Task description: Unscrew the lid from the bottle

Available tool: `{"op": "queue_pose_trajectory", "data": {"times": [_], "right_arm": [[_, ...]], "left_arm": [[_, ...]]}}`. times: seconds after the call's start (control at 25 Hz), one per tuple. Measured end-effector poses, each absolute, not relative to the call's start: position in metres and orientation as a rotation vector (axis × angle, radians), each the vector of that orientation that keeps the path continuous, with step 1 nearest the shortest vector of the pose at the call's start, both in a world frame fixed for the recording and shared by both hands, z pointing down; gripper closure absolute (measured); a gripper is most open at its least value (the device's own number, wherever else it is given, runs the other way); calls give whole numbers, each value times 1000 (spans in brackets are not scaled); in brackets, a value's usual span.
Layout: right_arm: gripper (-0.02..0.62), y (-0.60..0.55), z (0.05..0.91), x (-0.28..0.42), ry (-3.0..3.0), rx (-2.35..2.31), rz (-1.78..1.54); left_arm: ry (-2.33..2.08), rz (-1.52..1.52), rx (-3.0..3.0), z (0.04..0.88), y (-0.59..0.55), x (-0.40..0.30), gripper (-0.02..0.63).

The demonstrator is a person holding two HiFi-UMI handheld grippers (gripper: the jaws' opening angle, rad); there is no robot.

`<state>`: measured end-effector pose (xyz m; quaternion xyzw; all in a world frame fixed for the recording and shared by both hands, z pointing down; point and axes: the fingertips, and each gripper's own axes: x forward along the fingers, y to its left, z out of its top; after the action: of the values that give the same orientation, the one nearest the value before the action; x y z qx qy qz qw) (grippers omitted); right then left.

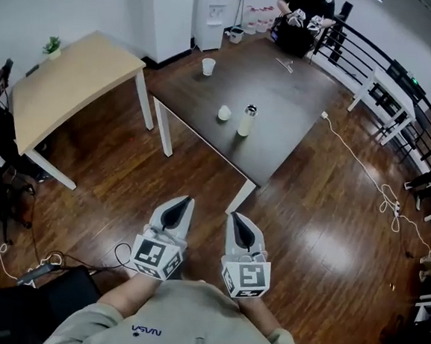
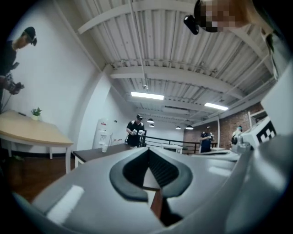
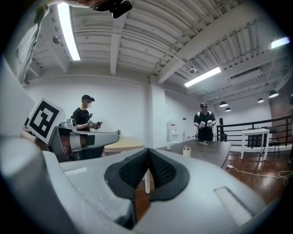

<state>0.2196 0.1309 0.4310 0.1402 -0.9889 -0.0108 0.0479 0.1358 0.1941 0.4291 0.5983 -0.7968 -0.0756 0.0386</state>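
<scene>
Far left we've got a pale wooden bench with a little green potted plant at its far corner.

Next over is our left hand-held gripper. It's clenched tight, jaws pressed together with nothing between them, and it's over the brown wooden floor just short of the near corner of the dark brown rectangular bench.

On that dark bench, a white paper cup sits toward the far left corner. A small white round cup-like thing stands close to the left edge. We can't tell exactly what it is.

Just beside it on the right is the cream cylindrical bottle, upright, with its silvery lid on. It's also near that left edge, about halfway along it, and well apart from both hand-held grippers.

Our right hand-held gripper is right next to the left one and pointing the same way. It's clamped closed too and holding nothing.

A person in a dark top stands at the far end of the dark bench. Off to the right, a white cable snakes across the floor from the bench's right edge.
</scene>
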Motion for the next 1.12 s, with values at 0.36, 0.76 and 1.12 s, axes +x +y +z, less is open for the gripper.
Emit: {"op": "queue_pose_trajectory", "data": {"times": [0.36, 0.76, 1.12], "right_arm": [[596, 164, 445, 286, -2999, 384, 12], [598, 177, 449, 300, -2972, 345, -3], [597, 186, 447, 296, -2970, 307, -28]], "left_arm": [[-2437, -140, 1816, 450, 230, 216, 604], [-2439, -126, 1773, 457, 251, 235, 604], [-2447, -142, 1765, 453, 255, 232, 604]]}}
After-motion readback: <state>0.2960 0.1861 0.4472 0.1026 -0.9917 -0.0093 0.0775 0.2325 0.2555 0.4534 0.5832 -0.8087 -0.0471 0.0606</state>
